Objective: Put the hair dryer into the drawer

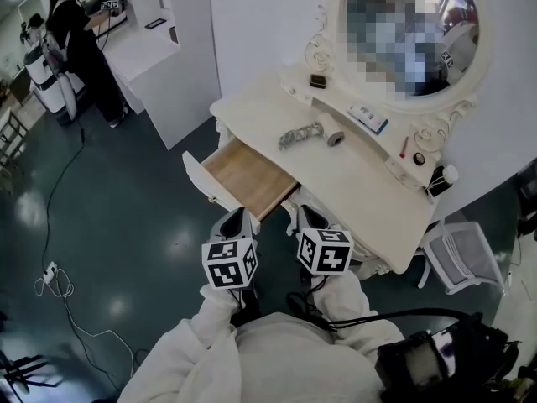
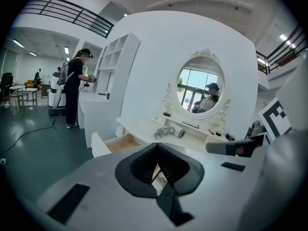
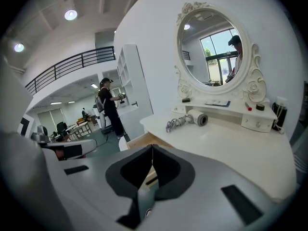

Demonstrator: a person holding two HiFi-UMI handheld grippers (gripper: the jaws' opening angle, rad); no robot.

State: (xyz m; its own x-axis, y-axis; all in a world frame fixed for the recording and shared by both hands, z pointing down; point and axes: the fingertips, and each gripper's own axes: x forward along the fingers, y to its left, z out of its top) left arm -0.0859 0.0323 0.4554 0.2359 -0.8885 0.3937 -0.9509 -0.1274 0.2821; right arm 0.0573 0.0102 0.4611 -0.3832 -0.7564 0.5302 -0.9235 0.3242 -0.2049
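Hair dryer [image 1: 309,133] on table [image 1: 369,183], 2 o'clock from open drawer [image 1: 248,177]; left tongs [image 1: 236,222] and right tongs [image 1: 308,218] closed, empty

Mock bedroom set inside large open hall, lab-like: ornate white dressing table [image 1: 352,179], oval mirror [image 3: 211,47], white shelf unit [image 2: 114,66]; teal floor [image 1: 126,225] with power strip [image 1: 50,273], mezzanine railing [image 2: 67,11], far desks [image 2: 21,91], second person [image 2: 74,88] at counter.

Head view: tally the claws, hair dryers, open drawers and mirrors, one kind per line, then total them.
Claws: 2, the left claw and the right claw, both shut and empty
Hair dryer: 1, on the vanity top
Open drawer: 1, empty
Mirror: 1
Total: 5
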